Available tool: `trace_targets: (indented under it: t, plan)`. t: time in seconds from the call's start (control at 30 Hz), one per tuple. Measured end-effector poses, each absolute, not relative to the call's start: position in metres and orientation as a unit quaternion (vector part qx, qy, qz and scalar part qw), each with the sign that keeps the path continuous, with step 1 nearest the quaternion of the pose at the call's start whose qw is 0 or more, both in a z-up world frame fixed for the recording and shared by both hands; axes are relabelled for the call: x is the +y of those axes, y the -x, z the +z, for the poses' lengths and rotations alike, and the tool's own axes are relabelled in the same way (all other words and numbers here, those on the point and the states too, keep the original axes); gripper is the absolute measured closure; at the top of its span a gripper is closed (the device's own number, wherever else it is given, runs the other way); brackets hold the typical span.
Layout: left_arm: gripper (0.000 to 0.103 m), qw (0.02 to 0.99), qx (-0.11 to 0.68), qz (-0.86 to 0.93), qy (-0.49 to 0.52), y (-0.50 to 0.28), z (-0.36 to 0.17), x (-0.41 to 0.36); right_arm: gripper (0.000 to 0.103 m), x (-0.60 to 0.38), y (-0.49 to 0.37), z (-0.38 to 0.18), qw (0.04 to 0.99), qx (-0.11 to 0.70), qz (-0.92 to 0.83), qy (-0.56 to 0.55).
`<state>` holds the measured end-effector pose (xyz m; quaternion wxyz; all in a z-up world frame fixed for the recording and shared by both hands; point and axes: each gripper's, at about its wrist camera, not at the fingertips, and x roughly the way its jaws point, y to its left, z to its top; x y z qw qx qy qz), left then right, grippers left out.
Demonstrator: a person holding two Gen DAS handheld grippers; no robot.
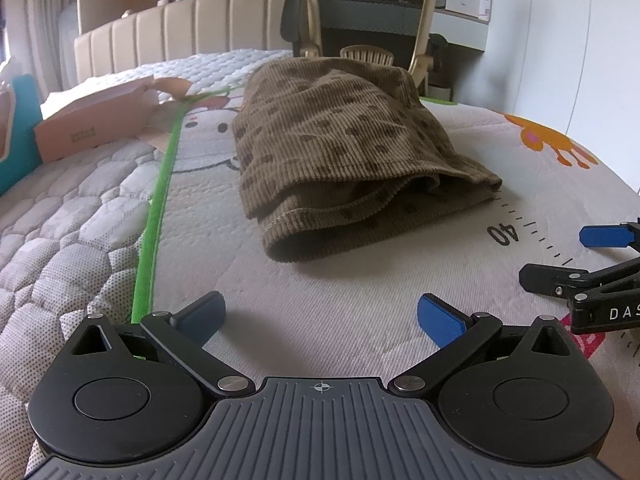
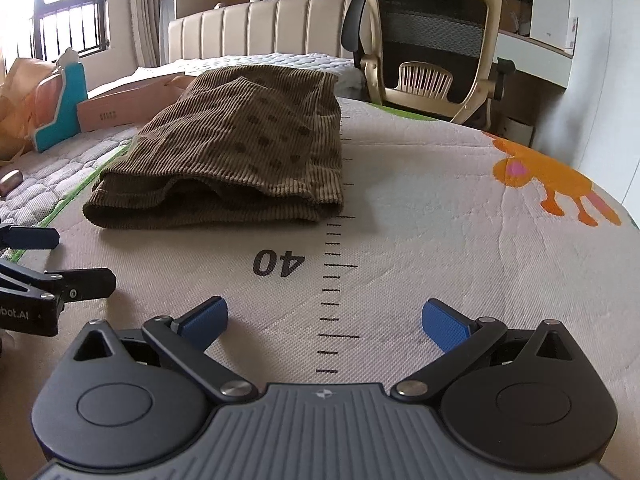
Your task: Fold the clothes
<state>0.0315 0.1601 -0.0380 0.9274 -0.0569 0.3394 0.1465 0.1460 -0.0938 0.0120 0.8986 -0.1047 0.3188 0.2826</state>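
Both claws hover low over the printed mat (image 2: 440, 216), side by side. The left gripper (image 1: 320, 316) gapes wide with nothing between its blue pads; so does the right gripper (image 2: 325, 320). The folded brown corduroy garment (image 1: 344, 148) lies ahead of both, apart from them, beside the mat's ruler marks (image 2: 334, 264).

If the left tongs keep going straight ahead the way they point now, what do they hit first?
Probably the folded brown garment. The left tongs sit open over bare mat, and its near edge lies dead ahead.
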Motion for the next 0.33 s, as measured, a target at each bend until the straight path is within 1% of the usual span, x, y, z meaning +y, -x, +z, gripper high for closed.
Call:
trace_targets:
  t: [0.33]
  plan:
    - [0.0, 0.929, 0.337, 0.144, 0.059, -0.0292, -0.0383, 0.1608, 0.0, -0.0924, -0.146, 0.0114, 0.898, 0.32, 0.283, 0.103]
